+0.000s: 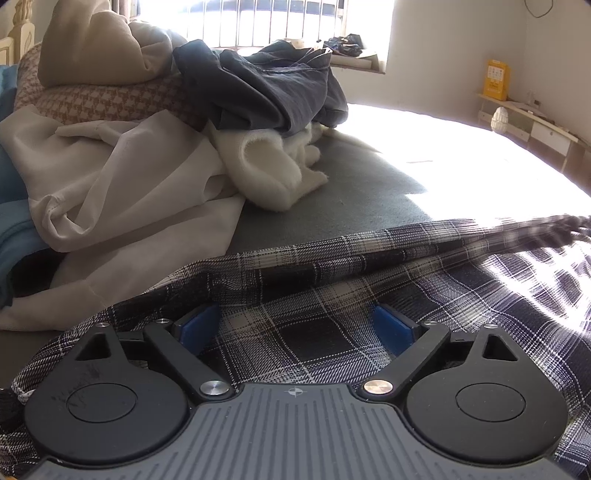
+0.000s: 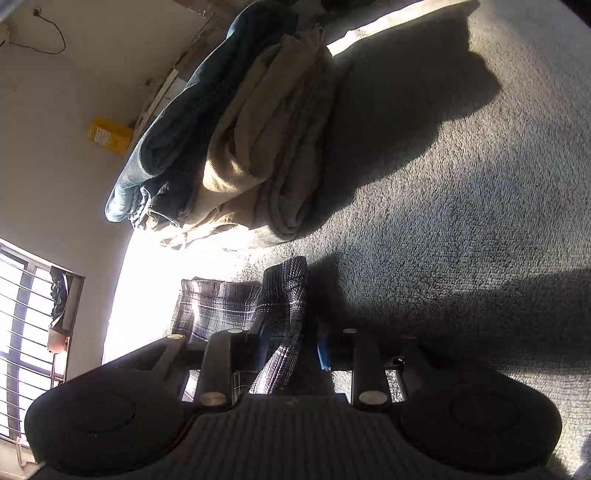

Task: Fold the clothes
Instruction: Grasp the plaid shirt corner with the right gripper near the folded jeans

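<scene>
Left wrist view: the left gripper (image 1: 295, 325) is standing with its jaws spread wide, both blue pads (image 1: 201, 326) apart and pressing on nothing; the plaid shirt (image 1: 369, 295) is lying directly beneath and between them on the grey bed cover (image 1: 351, 192), its folded edge running across just ahead of the fingertips. Unfolded laundry is piling up at the far left: a cream garment (image 1: 122, 192), a white fleece piece (image 1: 273, 173) touching it, a dark blue-grey garment (image 1: 273, 88) resting on top of the fleece, and a beige item (image 1: 96, 48) on a houndstooth cushion (image 1: 92, 99). A barred window (image 1: 266, 22) is glaring behind. Right wrist view, rolled sideways: the right gripper (image 2: 291, 343) is standing narrowly parted with a bunched strip of the plaid shirt (image 2: 284, 314) passing between its fingers; whether the pads are pressing on the cloth I cannot tell, as shadow is covering them. Beyond it, a stack of folded clothes (image 2: 240, 147) is sitting on the grey bed cover (image 2: 461, 221), denim against tan, well apart from the shirt
</scene>
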Demonstrator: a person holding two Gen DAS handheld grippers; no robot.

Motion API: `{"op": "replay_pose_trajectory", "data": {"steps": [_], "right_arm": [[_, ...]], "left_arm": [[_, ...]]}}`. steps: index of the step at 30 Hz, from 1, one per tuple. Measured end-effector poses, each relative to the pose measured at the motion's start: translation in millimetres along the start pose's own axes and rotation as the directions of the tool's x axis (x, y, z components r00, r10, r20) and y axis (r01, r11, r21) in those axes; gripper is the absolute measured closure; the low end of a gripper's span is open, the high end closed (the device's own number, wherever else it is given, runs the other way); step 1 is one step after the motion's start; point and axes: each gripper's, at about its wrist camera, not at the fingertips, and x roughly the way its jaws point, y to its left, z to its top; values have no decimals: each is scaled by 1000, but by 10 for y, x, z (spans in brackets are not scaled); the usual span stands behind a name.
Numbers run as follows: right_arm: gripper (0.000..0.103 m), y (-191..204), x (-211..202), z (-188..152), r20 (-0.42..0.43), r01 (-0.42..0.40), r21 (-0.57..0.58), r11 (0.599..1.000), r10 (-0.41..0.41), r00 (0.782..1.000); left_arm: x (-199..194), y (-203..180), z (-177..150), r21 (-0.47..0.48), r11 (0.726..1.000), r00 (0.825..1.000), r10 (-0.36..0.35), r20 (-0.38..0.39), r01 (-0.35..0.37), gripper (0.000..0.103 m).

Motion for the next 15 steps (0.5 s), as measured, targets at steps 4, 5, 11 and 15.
{"op": "replay_pose_trajectory", "data": {"steps": [4,5,11,15], "right_arm": [[101,499,-94,-10,96,82,-296,952,-56,994],[102,580,-110,1,116,105,-339,935,-69,991],[71,304,-23,200,75,215,-238,947,-202,976],[52,96,-276,206,128,206,-155,966,-188,974]], "left_arm": [[3,8,-1,-2,1000,1000,-5,0,5,10],[3,8,-1,-2,1000,1000,-5,0,5,10],[9,1,-5,5,1000,1000,-11,-3,11,8],[17,11,-18,10,1000,1000,-26,0,25,5]]}}
